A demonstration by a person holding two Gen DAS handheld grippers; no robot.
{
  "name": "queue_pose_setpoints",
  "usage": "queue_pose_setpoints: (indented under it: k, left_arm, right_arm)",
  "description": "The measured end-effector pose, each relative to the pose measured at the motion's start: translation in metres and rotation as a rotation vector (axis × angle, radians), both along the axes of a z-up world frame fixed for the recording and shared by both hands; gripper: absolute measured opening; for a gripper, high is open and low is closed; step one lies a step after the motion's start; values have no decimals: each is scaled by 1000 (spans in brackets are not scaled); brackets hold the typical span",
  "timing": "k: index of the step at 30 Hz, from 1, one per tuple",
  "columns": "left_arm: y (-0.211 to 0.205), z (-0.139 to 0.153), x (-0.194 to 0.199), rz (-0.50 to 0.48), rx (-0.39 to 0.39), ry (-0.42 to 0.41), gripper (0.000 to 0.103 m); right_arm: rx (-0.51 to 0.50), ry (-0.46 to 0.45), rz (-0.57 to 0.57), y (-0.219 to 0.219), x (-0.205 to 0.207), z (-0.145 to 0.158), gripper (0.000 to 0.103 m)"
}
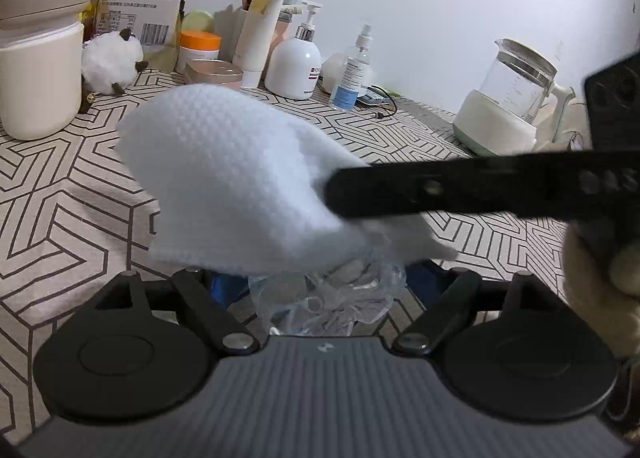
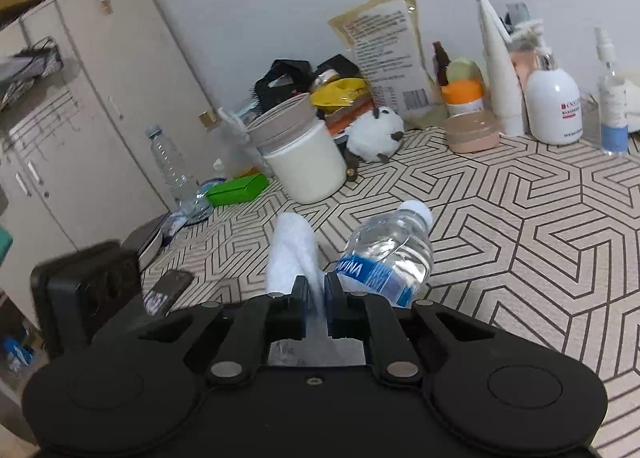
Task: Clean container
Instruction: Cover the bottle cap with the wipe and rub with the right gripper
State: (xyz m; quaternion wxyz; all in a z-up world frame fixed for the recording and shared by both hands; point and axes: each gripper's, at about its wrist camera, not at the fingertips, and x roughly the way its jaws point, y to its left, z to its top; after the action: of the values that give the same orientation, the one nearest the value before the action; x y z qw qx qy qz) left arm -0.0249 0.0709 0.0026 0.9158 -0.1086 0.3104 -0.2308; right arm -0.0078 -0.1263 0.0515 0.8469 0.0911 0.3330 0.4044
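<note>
A white textured cloth (image 1: 232,177) hangs over the patterned table, pinched in my right gripper (image 2: 316,294), which is shut on it. One of that gripper's black fingers (image 1: 440,189) reaches in from the right in the left wrist view. Under the cloth, a clear plastic water bottle (image 1: 328,306) with a blue label sits between the jaws of my left gripper (image 1: 320,282). Those jaws stand open, and their blue pads look slightly clear of the bottle. In the right wrist view the bottle (image 2: 392,254) lies tilted, its white cap pointing away, just right of the cloth (image 2: 292,250).
A white tub (image 1: 36,81), a plush sheep (image 1: 108,61), a pump bottle (image 1: 294,61) and a spray bottle (image 1: 352,69) line the back wall. A glass kettle (image 1: 512,97) stands at the right. A green box (image 2: 236,187) and an empty bottle (image 2: 168,165) sit by a cabinet (image 2: 100,97).
</note>
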Motion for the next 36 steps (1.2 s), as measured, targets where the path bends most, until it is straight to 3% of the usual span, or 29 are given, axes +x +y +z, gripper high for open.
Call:
queue_pose_setpoints:
  k: [6, 7, 8, 13, 17, 20, 23, 27, 28, 31, 36]
  left_arm:
    - [2, 0, -1, 34, 7, -4, 86]
    - [0, 1, -2, 41, 24, -10, 81]
    - [0, 1, -3, 47, 28, -14, 79]
    - [9, 1, -3, 25, -33, -24, 77]
    - [6, 2, -4, 29, -15, -29, 77]
    - [5, 1, -3, 42, -8, -17, 76]
    - [4, 0, -2, 53, 2, -8, 76]
    - [11, -1, 0, 56, -40, 8, 77]
    - [11, -2, 0, 58, -44, 10, 77]
    - [10, -2, -1, 66, -33, 7, 79]
    - [13, -2, -1, 87, -38, 6, 88]
  right_arm:
    - [11, 22, 13, -8, -14, -3, 13]
    - [-8, 14, -5, -9, -14, -4, 14]
    - [-28, 6, -23, -9, -14, -4, 23]
    - [13, 58, -47, -20, 3, -8, 23]
    - [-21, 52, -95, -18, 21, -12, 23]
    - [29, 93, -92, -23, 31, -18, 23]
    - [-20, 76, -135, -20, 32, -26, 23]
    - [-64, 112, -159, -14, 39, -45, 21]
    - [-62, 126, -155, -13, 40, -47, 14]
    - [-64, 109, -128, -12, 39, -44, 12]
    - [53, 177, -74, -23, 42, -45, 12]
